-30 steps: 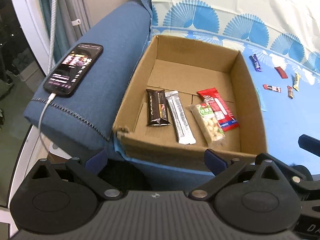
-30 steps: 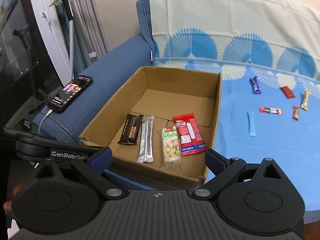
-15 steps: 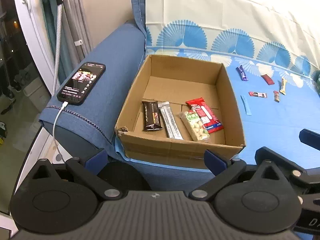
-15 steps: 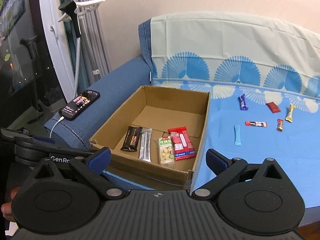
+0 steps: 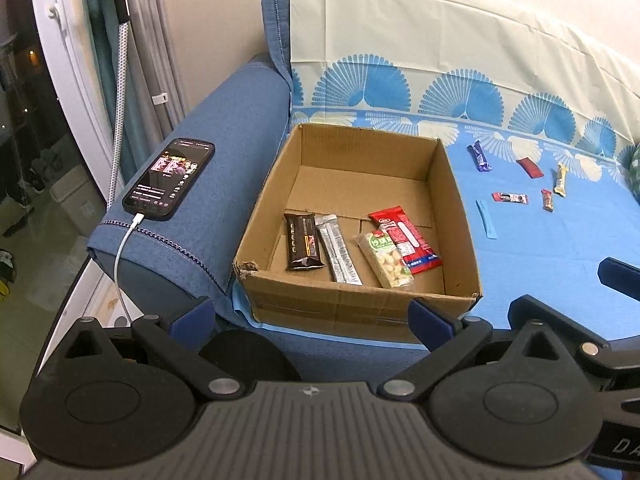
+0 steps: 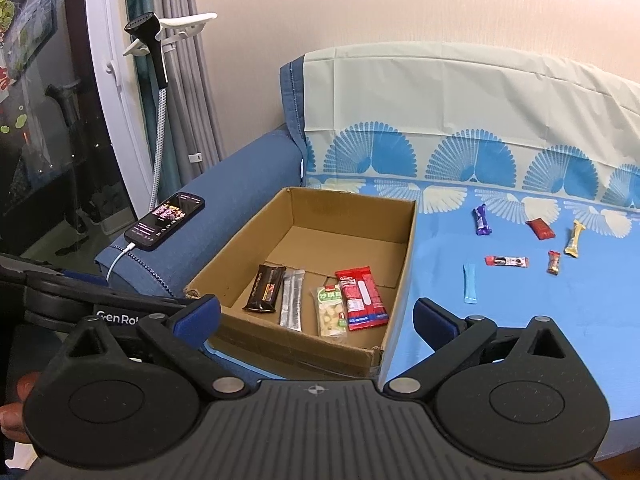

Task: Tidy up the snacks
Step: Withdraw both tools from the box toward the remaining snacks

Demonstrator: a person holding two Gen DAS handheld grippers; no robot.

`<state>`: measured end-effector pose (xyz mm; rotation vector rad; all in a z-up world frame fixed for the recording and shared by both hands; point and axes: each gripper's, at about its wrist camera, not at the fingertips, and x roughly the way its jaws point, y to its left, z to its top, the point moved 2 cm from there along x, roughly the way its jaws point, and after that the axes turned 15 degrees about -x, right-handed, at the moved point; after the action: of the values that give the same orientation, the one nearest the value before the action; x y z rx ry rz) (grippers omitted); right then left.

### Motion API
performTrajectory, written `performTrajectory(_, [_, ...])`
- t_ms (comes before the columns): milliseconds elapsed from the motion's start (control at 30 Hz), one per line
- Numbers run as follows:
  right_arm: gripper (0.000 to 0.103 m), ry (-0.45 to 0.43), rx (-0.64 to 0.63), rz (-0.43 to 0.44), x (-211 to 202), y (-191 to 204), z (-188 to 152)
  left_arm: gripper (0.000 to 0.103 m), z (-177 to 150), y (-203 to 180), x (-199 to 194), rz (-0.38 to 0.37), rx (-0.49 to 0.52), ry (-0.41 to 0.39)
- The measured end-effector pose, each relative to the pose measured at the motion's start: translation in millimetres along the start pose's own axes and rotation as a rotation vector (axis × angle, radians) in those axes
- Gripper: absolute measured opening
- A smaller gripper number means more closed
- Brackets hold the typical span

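Left tongs (image 5: 310, 314) and right tongs (image 6: 316, 316) both spread apart, empty, in front of the box (image 5: 460, 216). Four snacks (image 5: 362, 250) lie inside the box; six more snacks (image 6: 520, 240) scattered right of it on the blue sofa cover (image 6: 500, 320). Phone (image 5: 168, 178) on armrest left of the box, curtain (image 6: 188, 92) behind.

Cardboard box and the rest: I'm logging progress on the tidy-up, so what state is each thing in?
Cardboard box: open-topped, four snacks lying flat in a row inside.
Six loose snacks: lying on the blue cover, outside the box.
Phone: screen lit, cable plugged in, on the armrest.
Left tongs: open, empty.
Right tongs: open, empty.
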<state>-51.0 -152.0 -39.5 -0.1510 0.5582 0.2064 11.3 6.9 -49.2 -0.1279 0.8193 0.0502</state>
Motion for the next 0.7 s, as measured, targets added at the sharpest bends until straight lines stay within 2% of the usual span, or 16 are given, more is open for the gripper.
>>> performTrajectory(233, [0.102, 0.001, 0.02, 0.004, 1.9, -5.2, -2.9, 0.103, 1.2, -7.7, 2.1, 0.01, 0.016, 0.01])
performTrajectory(400, [0.102, -0.004, 0.048, -0.016, 2.0, -16.9, -5.7, 0.103, 6.9, -26.4, 5.6, -0.004, 0.05, 0.02])
performTrajectory(567, [0.102, -0.002, 0.101, -0.071, 3.2, -49.2, -14.3, 0.103, 18.3, -62.7, 16.6, -0.037, 0.088, 0.057])
performTrajectory(700, [0.102, 0.016, 0.18, -0.131, 7.8, -89.8, -25.8, 0.103, 29.9, -102.6, 33.2, -0.062, 0.115, 0.093])
